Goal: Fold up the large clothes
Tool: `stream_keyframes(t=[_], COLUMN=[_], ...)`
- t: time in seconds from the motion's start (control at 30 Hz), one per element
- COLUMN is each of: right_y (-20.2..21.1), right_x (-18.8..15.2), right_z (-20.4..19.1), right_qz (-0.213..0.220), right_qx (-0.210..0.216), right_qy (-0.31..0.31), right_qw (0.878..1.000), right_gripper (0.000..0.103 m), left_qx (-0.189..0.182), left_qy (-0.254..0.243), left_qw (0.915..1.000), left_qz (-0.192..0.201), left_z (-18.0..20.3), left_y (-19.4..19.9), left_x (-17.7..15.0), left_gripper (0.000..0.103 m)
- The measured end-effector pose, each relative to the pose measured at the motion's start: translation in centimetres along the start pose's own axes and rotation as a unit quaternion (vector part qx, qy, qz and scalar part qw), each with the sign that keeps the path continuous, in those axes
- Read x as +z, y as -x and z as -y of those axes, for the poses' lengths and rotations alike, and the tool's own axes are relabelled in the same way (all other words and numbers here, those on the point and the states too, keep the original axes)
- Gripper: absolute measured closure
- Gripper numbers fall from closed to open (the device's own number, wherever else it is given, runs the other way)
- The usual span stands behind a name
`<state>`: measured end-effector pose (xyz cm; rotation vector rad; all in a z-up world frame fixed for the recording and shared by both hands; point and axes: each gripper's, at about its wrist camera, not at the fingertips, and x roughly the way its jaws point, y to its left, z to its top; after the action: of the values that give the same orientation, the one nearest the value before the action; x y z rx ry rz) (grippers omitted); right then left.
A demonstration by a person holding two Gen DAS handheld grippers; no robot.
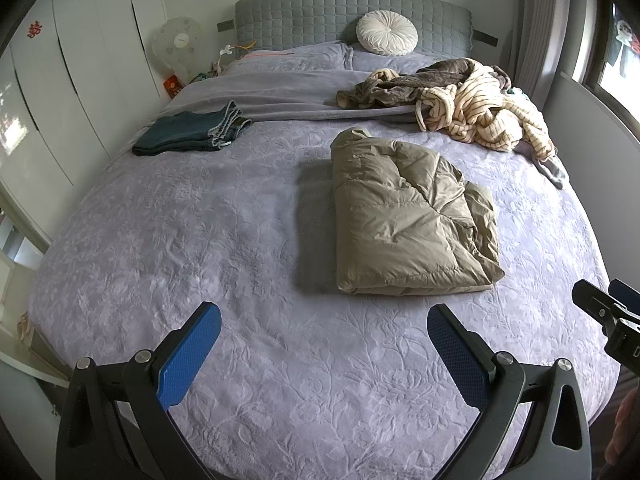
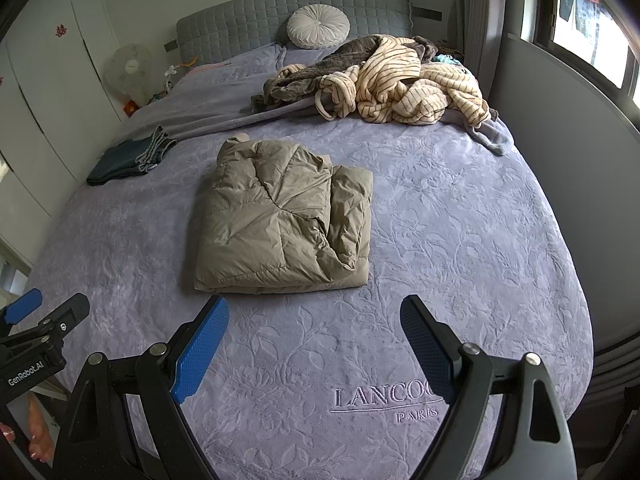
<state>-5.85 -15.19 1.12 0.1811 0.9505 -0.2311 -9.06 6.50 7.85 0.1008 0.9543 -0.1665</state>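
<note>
A puffy tan coat (image 1: 408, 216) lies folded in the middle of the frame on the purple bed (image 1: 200, 248), with nothing touching it. The left hand-held gripper (image 1: 324, 344) and the right hand-held gripper (image 2: 314, 336) sit at the bottom of their views, each with its blue fingers wide apart and holding nothing. Folded dark jeans (image 1: 188, 132) lie at the upper left, and a messy heap of striped clothes (image 1: 480, 108) sits at the upper right.

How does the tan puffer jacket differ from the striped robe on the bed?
The jacket is folded into a neat block; the robe lies crumpled in a heap. The jacket is plain tan; the robe is cream with dark stripes. The jacket sits mid-bed, the robe near the headboard. Both rest on the bedspread.
</note>
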Motion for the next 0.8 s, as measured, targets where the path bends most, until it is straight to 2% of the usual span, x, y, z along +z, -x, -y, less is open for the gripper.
stream_keyframes(t=[0.8], right_y=[0.09], right_x=[-0.08], right_z=[-0.12], right_qz=[0.000], right_qx=[-0.001], right_qy=[-0.001], right_qw=[1.000], right_gripper=[0.014], left_qx=[0.001], left_qy=[0.001], left_qw=[1.0000], left_qz=[-0.001], left_z=[0.24], left_y=[-0.02], left_x=[-0.02], left_gripper=[0.000])
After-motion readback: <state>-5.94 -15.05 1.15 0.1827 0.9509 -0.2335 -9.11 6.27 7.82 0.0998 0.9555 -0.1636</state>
